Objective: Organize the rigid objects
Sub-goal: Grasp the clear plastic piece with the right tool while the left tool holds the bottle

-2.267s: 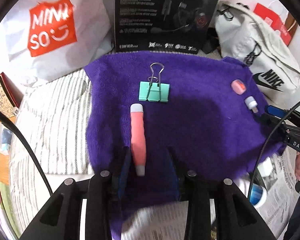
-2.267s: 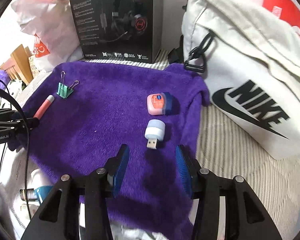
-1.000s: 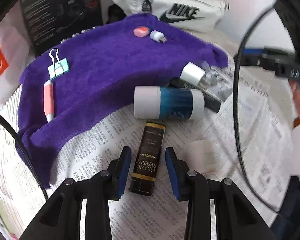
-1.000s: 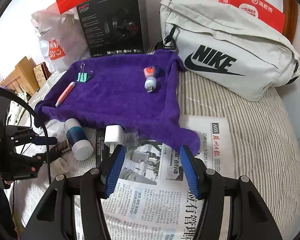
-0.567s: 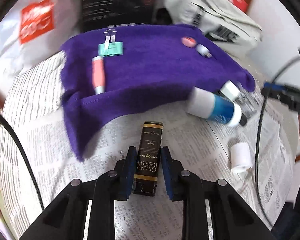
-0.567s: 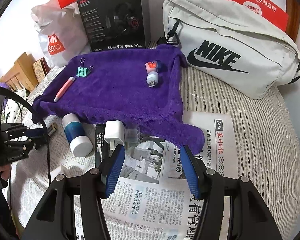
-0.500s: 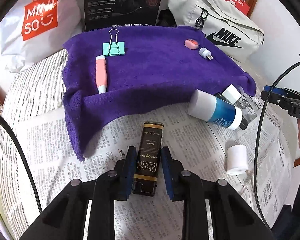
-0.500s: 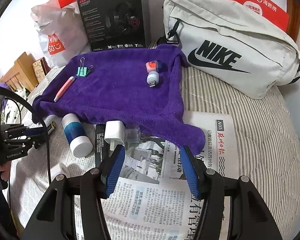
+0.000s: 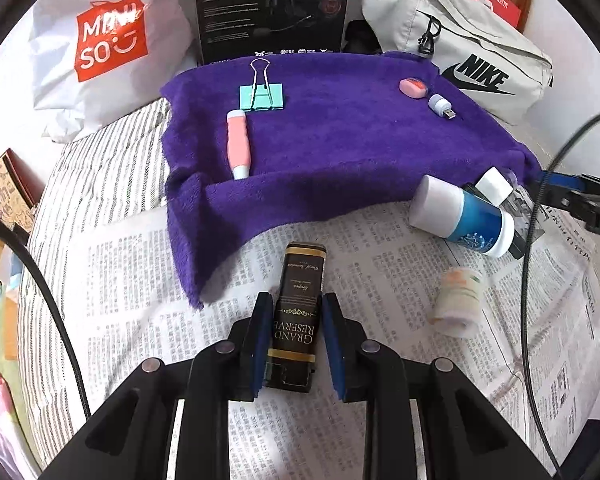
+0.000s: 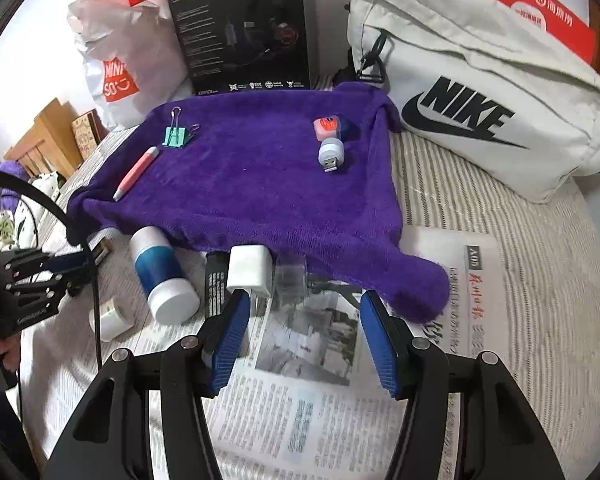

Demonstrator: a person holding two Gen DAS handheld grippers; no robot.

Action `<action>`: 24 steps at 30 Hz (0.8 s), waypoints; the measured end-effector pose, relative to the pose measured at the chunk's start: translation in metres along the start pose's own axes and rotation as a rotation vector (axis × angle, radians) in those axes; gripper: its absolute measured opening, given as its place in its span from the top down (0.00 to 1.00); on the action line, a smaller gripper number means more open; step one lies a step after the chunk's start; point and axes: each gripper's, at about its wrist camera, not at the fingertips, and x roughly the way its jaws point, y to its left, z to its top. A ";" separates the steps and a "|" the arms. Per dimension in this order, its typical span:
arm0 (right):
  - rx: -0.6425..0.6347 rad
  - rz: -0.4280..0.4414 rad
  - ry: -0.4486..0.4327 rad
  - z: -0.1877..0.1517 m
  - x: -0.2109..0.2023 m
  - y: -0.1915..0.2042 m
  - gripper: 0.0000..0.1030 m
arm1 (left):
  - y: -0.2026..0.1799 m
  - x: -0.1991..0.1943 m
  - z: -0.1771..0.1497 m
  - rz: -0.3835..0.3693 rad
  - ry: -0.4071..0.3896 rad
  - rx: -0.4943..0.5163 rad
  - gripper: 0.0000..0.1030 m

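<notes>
So the left gripper [image 9: 294, 340], bottom centre of the left wrist view, has its blue pads clamped on the near end of a slim black box with gold "Grand Reserve" lettering [image 9: 299, 308], which points straight away up the frame over the newspaper [image 9: 124, 280]. Looks to me like the pick is done and the carry is next: it needs to go forward onto the purple fleece towel [image 9: 340, 140] in the middle of the frame, probably lined up beside the pink pen-shaped tube [image 9: 238, 144] and mint binder clip [image 9: 262, 96] on the upper left part, without snagging the folded-over front edge. Over in the right wrist view, the right gripper [image 10: 300, 336] sits low centre, jaws wide apart with nothing between them, aimed level at the white plug charger [image 10: 248, 268] and the blue-and-white cylinder bottle [image 10: 158, 272] lying just in front of the towel's near edge, likely next up.
</notes>
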 end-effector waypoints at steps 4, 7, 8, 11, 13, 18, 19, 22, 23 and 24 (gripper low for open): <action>0.010 -0.007 0.003 0.005 0.012 -0.002 0.51 | -0.003 -0.001 -0.004 0.016 -0.009 0.016 0.76; 0.009 -0.006 -0.012 0.008 0.017 -0.002 0.56 | -0.001 -0.001 -0.004 0.006 -0.010 0.010 0.76; 0.007 -0.013 -0.009 0.010 0.018 -0.002 0.58 | -0.001 -0.001 -0.004 0.004 -0.009 0.009 0.76; -0.006 -0.011 0.005 0.011 0.023 -0.002 0.66 | -0.002 -0.001 -0.004 0.008 -0.010 0.012 0.76; -0.015 -0.013 0.013 0.010 0.026 0.000 0.67 | -0.002 -0.001 -0.004 0.009 -0.011 0.012 0.76; -0.022 -0.013 0.023 0.010 0.038 0.004 0.73 | -0.002 -0.001 -0.004 0.008 -0.010 0.010 0.76; -0.024 -0.013 0.023 0.010 0.039 0.004 0.78 | -0.003 -0.001 -0.004 0.010 -0.011 0.009 0.76; -0.052 -0.035 0.007 0.008 0.042 0.007 0.83 | -0.003 -0.001 -0.004 0.013 -0.014 0.003 0.76; -0.060 -0.037 0.001 0.007 0.042 0.008 0.83 | -0.003 -0.001 -0.004 0.014 -0.018 0.000 0.76; -0.066 -0.037 -0.003 0.006 0.041 0.008 0.83 | -0.003 0.000 -0.003 0.013 -0.019 -0.003 0.76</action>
